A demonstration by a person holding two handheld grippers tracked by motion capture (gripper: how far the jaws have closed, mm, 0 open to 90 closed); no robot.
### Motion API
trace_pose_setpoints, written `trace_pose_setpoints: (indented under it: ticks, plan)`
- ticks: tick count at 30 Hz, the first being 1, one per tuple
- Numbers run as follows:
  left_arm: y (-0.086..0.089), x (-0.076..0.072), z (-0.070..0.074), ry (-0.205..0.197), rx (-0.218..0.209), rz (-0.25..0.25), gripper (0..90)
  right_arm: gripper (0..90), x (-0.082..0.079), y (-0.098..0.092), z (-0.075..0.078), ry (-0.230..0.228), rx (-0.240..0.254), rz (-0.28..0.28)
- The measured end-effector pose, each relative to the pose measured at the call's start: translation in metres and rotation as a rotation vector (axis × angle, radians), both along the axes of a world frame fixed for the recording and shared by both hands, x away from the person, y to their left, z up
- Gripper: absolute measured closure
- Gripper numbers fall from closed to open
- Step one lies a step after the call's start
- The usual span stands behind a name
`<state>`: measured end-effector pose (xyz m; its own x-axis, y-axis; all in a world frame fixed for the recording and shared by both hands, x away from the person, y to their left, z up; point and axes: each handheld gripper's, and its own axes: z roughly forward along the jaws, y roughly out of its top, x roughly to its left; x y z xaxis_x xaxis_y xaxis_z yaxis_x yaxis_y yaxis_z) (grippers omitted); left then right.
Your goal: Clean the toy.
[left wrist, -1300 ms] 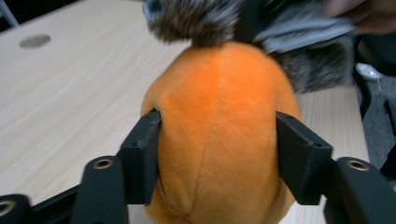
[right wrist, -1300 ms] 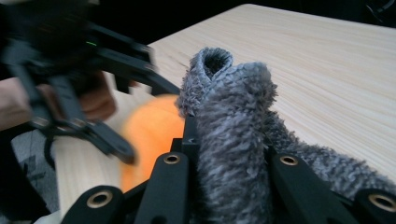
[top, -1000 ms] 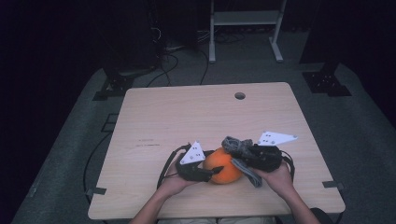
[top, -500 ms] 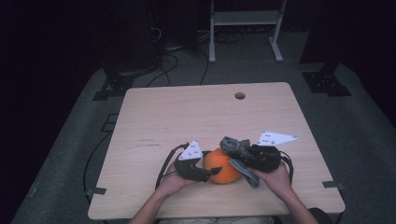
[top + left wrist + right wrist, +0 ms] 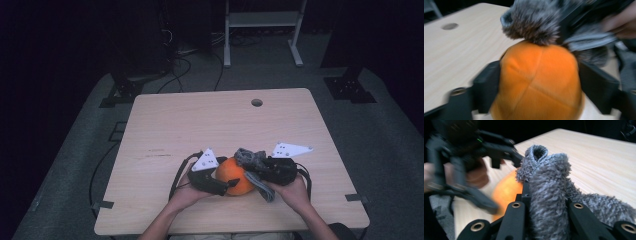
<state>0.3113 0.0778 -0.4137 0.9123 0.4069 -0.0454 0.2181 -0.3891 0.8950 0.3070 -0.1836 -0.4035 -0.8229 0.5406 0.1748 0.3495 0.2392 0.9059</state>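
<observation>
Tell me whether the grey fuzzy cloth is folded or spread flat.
Folded: the grey fuzzy cloth is doubled over, pinched upright in the right gripper.

A light wooden table (image 5: pixel 210 125) stands on a grey carpeted floor (image 5: pixel 385 135), with a round cable hole (image 5: pixel 256 102) near its far edge, toward 1 o'clock. Beyond it at 12 o'clock rises a white metal frame (image 5: pixel 262 30); black cables (image 5: pixel 185 67) trail at 11 o'clock. Black floor plates (image 5: pixel 350 87) sit at 2 and 10 o'clock. The room behind is dark, perhaps curtained
</observation>
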Motion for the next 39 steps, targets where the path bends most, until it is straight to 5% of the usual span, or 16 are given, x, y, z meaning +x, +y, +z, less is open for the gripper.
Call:
trace_pose_setpoints:
  ticks: [2,5,9,11,13,16,19,25,29,34,36,39]
  plan:
    - [0.002,0.005,-0.003,0.027,0.008,0.016,9.3,75.0,0.001,-0.007,-0.001,0.009,0.013,-0.022]
    - [0.001,0.009,-0.009,0.076,-0.01,-0.008,12.5,74.9,0.001,-0.009,-0.001,0.005,0.009,-0.029]
    - [0.001,0.004,-0.008,0.026,-0.019,0.017,32.5,74.9,0.005,-0.014,-0.003,0.007,0.005,-0.046]
    - [0.002,0.004,-0.007,0.028,-0.021,0.016,35.7,74.9,0.008,-0.017,-0.004,0.012,0.005,-0.066]
    - [0.003,0.003,-0.005,0.03,-0.03,0.017,36.5,74.9,0.009,-0.025,-0.001,0.019,0.029,-0.1]
    - [0.001,0.002,-0.003,0.027,-0.019,0.017,36.6,74.9,-0.001,-0.019,0.012,-0.013,0.092,-0.04]
    - [0.0,-0.001,0.001,0.024,-0.031,0.015,36.6,74.9,-0.006,-0.007,0.016,-0.042,0.059,-0.001]
    - [0.004,-0.001,0.003,0.032,-0.035,-0.026,29.0,74.8,0.005,-0.014,-0.002,0.011,0.043,-0.041]
    - [-0.001,0.002,-0.001,0.032,-0.014,0.027,17.1,74.8,0.004,-0.015,0.0,0.005,0.048,-0.051]
    - [-0.005,0.001,-0.004,0.028,-0.035,0.088,29.9,74.7,-0.007,-0.006,0.011,-0.026,0.065,-0.002]
    - [-0.005,-0.001,-0.003,0.021,-0.031,0.062,30.4,74.8,-0.007,-0.004,0.009,-0.037,0.046,-0.004]
    - [-0.005,-0.004,-0.002,0.037,-0.032,-0.059,27.5,74.8,-0.001,-0.011,0.004,-0.019,0.04,-0.031]
